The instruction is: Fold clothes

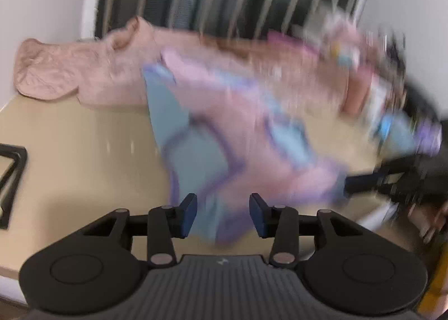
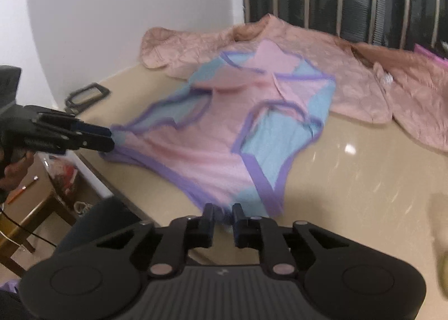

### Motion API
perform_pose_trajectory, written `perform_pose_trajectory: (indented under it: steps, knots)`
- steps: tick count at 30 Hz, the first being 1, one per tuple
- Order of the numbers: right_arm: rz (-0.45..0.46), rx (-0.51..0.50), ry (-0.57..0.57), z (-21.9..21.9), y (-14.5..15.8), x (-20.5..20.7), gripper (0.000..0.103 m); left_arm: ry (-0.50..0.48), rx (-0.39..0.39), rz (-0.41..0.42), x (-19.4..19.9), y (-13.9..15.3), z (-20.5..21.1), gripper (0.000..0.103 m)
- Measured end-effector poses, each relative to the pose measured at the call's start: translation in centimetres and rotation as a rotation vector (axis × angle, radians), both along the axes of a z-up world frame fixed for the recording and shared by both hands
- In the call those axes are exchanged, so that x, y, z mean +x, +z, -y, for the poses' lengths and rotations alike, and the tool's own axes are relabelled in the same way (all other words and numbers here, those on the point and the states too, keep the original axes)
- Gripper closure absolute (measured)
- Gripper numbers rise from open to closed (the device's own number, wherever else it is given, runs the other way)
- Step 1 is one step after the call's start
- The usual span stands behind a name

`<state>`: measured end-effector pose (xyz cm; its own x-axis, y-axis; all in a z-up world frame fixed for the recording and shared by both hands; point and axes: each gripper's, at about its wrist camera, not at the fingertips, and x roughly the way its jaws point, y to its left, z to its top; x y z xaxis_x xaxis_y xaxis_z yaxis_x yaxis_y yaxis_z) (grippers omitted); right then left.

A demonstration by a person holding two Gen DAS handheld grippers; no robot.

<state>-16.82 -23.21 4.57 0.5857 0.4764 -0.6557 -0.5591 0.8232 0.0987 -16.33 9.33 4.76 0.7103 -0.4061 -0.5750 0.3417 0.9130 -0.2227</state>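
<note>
My right gripper (image 2: 222, 217) has its jaws nearly together on the purple-trimmed hem of the pink and blue knit garment (image 2: 224, 135), at the near edge of the glossy beige table (image 2: 350, 180). My left gripper (image 2: 110, 138), seen from the right wrist view, looks clamped on another corner of the same garment at the table's left edge. In its own view the left gripper (image 1: 222, 215) shows its blue pads apart with cloth hanging between them, so I cannot tell its grip for sure.

I judge this as spreading the garment flat before the first fold. Doing it well means pulling both corners evenly, keeping the hem taut and the cloth low, clear of the crumpled peach quilted garment (image 2: 322, 68) along the far edge.

The left wrist view is badly smeared; the garment's outline there is unreadable. A black rectangular frame (image 2: 86, 94) lies near the far left corner; what it is, I cannot say.
</note>
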Motion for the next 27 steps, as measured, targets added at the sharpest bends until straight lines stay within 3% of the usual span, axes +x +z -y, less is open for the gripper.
perform_pose_trajectory:
  steps: [2,4,6,8,11,12,13,16,20,24,26,27]
  knots:
    - [0.061,0.081,0.003,0.6,2.0,0.6,0.078,0.013,-0.065,0.038,0.6,1.7,-0.9,0.058]
    - [0.096,0.125,0.000,0.5,2.9,2.2,0.078,-0.038,-0.022,0.020,2.6,1.4,1.3,0.058]
    - [0.097,0.092,-0.014,-0.7,2.3,5.0,0.078,-0.079,0.047,-0.016,4.7,0.4,3.8,0.059]
    - [0.064,0.039,-0.014,-2.1,0.8,7.6,0.078,-0.107,0.142,-0.070,6.7,-1.2,6.4,0.068]
    - [0.012,-0.015,-0.001,-3.4,-1.3,9.9,0.079,-0.104,0.166,-0.078,7.7,-2.1,7.3,0.069]
    - [-0.003,-0.025,0.006,-3.7,-1.9,10.3,0.080,-0.106,0.152,-0.086,7.8,-2.3,7.0,0.072]
    - [-0.011,-0.029,0.013,-4.0,-2.4,10.5,0.086,-0.108,0.138,-0.094,7.9,-2.5,6.8,0.090]
    - [-0.020,-0.027,0.014,-4.2,-3.1,10.8,0.099,-0.094,0.105,-0.072,7.8,-2.8,6.2,0.100]
    - [0.045,0.037,-0.001,-3.7,-2.2,10.4,0.101,-0.030,0.011,0.017,7.6,-1.8,5.1,0.100]
    - [0.080,0.067,-0.036,-3.7,-2.4,11.4,0.099,0.020,0.033,0.017,9.1,-2.6,5.2,0.093]
    - [0.062,0.028,-0.055,-4.1,-3.3,12.0,0.094,0.024,0.042,0.012,8.9,-2.8,5.0,0.074]
    - [0.053,0.012,-0.064,-4.0,-3.4,11.9,0.092,0.022,0.037,0.016,8.7,-2.6,4.6,0.070]
